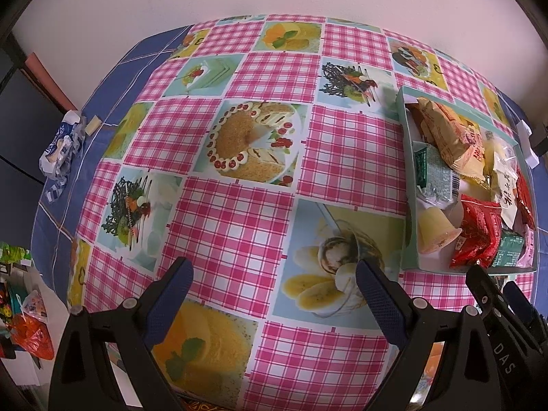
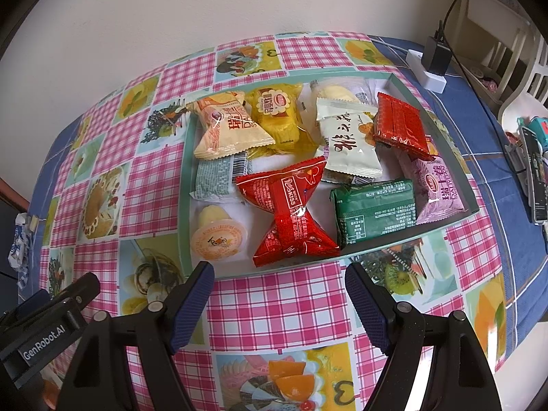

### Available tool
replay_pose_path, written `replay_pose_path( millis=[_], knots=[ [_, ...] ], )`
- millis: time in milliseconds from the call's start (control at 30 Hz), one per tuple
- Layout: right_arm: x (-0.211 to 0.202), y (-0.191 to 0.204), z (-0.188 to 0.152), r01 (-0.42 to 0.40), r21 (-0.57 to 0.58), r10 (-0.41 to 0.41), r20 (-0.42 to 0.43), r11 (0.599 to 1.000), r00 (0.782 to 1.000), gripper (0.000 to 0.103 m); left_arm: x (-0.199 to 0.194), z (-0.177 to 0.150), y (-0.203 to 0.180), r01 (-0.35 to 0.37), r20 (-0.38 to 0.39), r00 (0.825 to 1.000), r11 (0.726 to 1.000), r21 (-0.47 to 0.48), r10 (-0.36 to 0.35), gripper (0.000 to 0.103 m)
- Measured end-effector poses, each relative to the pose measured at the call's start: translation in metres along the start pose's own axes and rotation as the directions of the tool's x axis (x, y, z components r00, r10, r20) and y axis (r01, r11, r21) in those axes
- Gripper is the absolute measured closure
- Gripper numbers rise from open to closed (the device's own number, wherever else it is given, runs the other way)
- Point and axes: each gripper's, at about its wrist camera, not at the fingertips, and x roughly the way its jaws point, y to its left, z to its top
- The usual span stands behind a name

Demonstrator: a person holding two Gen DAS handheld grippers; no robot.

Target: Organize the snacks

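Observation:
A shallow teal-rimmed tray (image 2: 186, 185) on the checked tablecloth holds several wrapped snacks: a red packet (image 2: 291, 212), a green packet (image 2: 375, 210), a cream packet (image 2: 226, 126), a yellow packet (image 2: 275, 113), a white packet (image 2: 346, 140) and a jelly cup (image 2: 219, 236). My right gripper (image 2: 279, 291) is open and empty, just in front of the tray's near edge. My left gripper (image 1: 274, 284) is open and empty over bare cloth, left of the tray (image 1: 409, 178). The right gripper's body (image 1: 496, 308) shows at the lower right of the left wrist view.
A white power strip with a black plug (image 2: 433, 65) lies behind the tray on the blue cloth. A crumpled blue-white wrapper (image 1: 61, 147) sits at the table's left edge. A phone and clutter (image 2: 534, 171) lie at the far right. Bags (image 1: 24, 311) sit on the floor at left.

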Motion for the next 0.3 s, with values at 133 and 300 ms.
replay_pose_path(
  millis=[133, 300],
  knots=[
    [0.0, 0.0, 0.0, 0.0, 0.001, 0.0, 0.0, 1.0, 1.0, 0.021, -0.006, 0.0, 0.001, 0.003, 0.031, 1.0, 1.0, -0.013, -0.002, 0.007],
    [0.0, 0.001, 0.0, 0.0, 0.001, 0.0, 0.001, 1.0, 1.0, 0.021, -0.011, 0.002, 0.004, 0.01, 0.058, 0.998, 1.0, -0.015, -0.009, 0.007]
  ],
)
